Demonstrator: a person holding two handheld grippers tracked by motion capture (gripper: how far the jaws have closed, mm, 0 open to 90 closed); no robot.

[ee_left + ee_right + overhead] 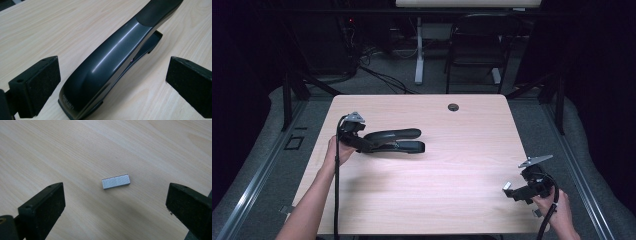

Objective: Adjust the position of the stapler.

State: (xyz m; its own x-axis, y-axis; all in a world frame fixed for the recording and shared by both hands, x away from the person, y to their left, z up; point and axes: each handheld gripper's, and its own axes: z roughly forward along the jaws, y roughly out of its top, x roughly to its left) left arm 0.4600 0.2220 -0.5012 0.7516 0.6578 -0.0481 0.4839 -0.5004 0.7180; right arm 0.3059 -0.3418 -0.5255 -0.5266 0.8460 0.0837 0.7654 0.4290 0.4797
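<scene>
At the near right corner of the table (462, 200), the right gripper (518, 192) is held by the person's right hand (557, 212), low over the wood. Its jaws are spread wide and nothing is held between them. In the right gripper view, a small grey strip of staples (116, 181) is seen lying flat on the table ahead of the jaws, midway between their lines and touched by neither.

Farther in, toward the left edge, the left gripper (110, 82) is held by the left hand (339, 150), with its cable trailing down along the forearm. Its jaws are likewise wide apart. A black stapler (394, 141) is seen lying on the table just ahead of this gripper, its long body pointing to the right, its arm raised slightly above its base at the far end. In the left gripper view, the rear end of the stapler sits between the two jaws, with clear gaps on both sides.

Beyond the table, a dark chair (477, 45) is seen on the floor.
</scene>
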